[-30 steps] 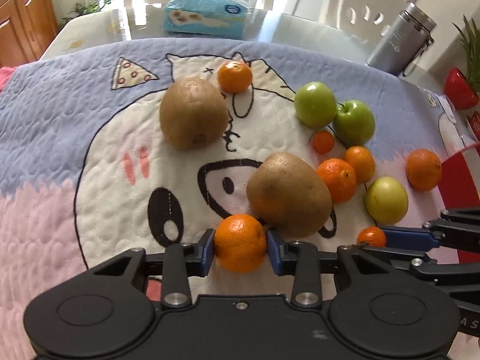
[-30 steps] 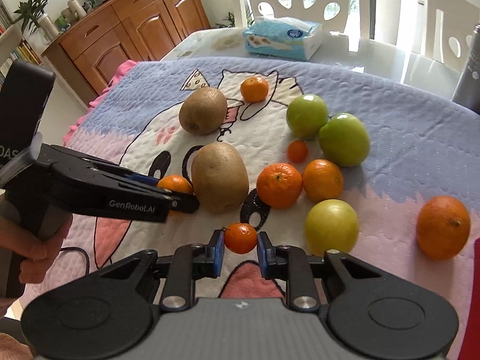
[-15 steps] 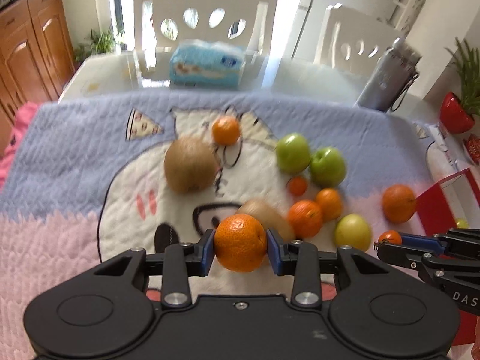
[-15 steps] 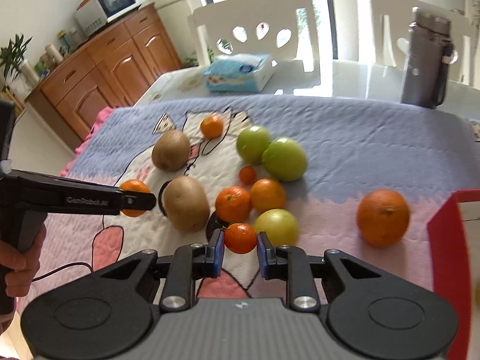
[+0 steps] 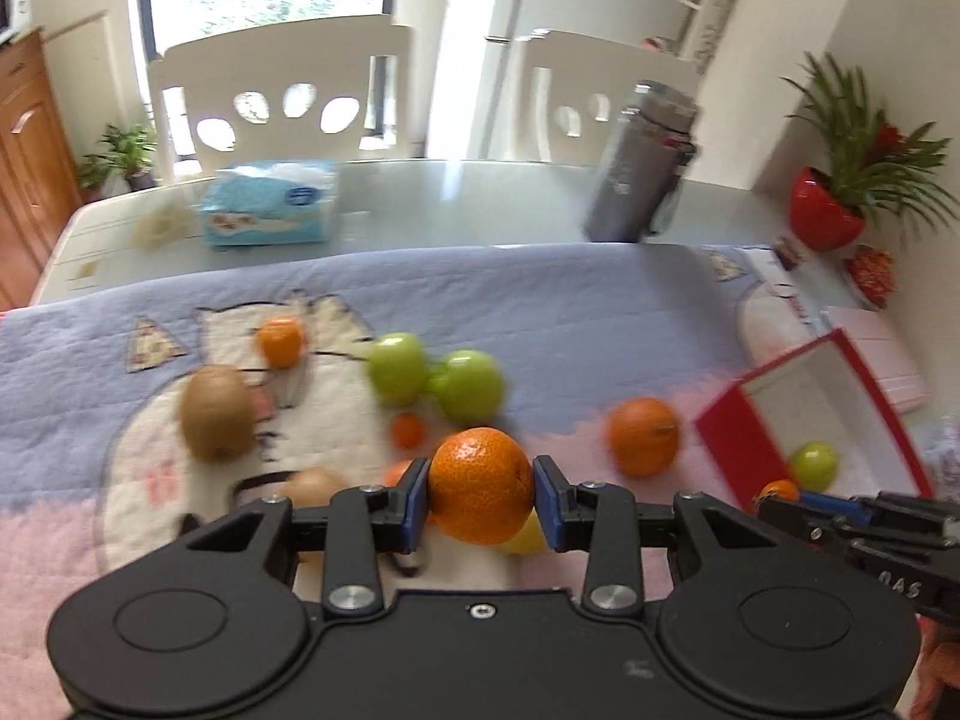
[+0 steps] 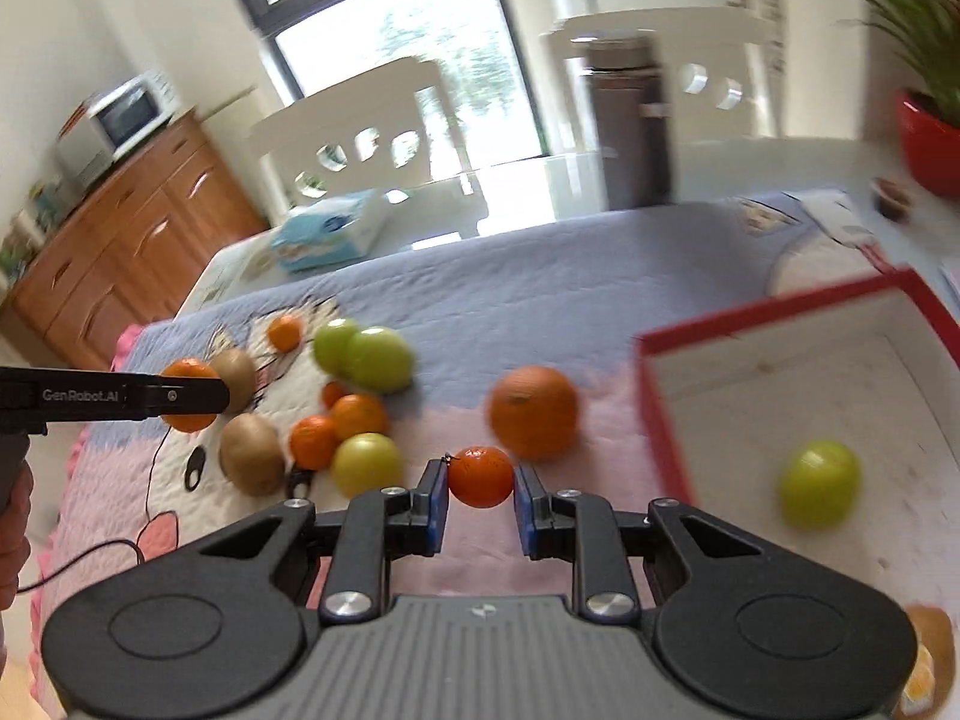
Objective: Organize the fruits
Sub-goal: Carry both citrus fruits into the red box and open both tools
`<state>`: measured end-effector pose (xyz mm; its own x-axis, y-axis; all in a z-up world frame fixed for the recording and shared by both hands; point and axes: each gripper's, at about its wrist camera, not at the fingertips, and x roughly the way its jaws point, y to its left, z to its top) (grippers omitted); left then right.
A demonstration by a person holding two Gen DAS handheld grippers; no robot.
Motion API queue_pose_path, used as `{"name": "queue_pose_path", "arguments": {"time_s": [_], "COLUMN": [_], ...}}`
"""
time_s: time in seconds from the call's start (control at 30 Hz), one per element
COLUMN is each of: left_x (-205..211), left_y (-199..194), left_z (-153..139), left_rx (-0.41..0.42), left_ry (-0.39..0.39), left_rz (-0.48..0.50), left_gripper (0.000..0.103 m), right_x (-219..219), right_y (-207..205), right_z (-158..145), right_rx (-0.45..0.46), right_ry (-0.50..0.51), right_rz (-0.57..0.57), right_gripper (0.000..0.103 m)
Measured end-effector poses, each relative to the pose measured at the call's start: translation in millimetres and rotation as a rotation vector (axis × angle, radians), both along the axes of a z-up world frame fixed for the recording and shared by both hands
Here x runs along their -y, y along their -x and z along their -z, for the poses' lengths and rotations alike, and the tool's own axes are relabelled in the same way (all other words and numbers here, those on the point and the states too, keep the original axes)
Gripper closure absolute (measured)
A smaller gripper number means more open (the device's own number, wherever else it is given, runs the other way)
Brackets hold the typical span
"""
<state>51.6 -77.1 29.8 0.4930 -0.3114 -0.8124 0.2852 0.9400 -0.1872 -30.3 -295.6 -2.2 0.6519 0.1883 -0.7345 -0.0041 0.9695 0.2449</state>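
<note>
Both grippers are now raised off the blanket [image 5: 540, 300] compared with a second ago, when the fruit was pinched just above the cloth; the views are swung toward the red-rimmed box [image 6: 780, 300], which was barely in frame before.

The orange [image 5: 480, 483] is clamped between the blue pads of the left gripper [image 5: 480, 501], held clear above the blanket. In the right wrist view the same orange [image 6: 189, 393] is seen at the tip of the left gripper [image 6: 198, 395], above the left part of the fruit pile.

The small tangerine [image 6: 482, 476] is pinched in the right gripper [image 6: 480, 495], jaws closed tight on it, held just left of the box's near corner. From the left wrist view it [image 5: 778, 489] is seen at the tip of the right gripper [image 5: 780, 495], in front of the box [image 5: 732, 414].

One green apple [image 6: 819, 483] lies inside the box on its white floor.

Left on the blanket: two kiwis [image 6: 252, 459], two green apples touching each other [image 6: 375, 357], a yellow-green apple [image 6: 366, 462], several small oranges clustered beside it [image 6: 357, 417], one orange apart at the far side [image 6: 284, 333], and a large orange [image 6: 531, 411] alone between the pile and the box.

A tissue pack [image 5: 270, 207] and a grey flask [image 5: 639, 189] are seen on the table beyond the blanket. Background is motion-blurred.
</note>
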Motion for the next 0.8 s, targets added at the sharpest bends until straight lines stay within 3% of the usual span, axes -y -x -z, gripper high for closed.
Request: {"name": "queue_pose_path", "arguments": {"time_s": [0.17,0.47,0.8], "left_x": [40.5,138.8,231.8], "left_y": [-3.0,5.9,21.6], "left_z": [-4.1,2.8,37.9], "left_rx": [-0.034,-0.053,-0.177], "left_ry": [0.079,0.069,0.041], "left_rz": [0.057,0.25,0.43], "left_gripper": [0.061,0.061,0.061], "right_x": [42.3,107.8,138.3], "right_y": [23.2,62.0,85.3], "right_z": [3.4,17.1,32.1], "right_rx": [-0.003,-0.019,-0.087], "right_ry": [0.003,-0.02,-0.034], "right_rz": [0.101,0.253,0.272], "right_gripper": [0.078,0.078,0.078]}}
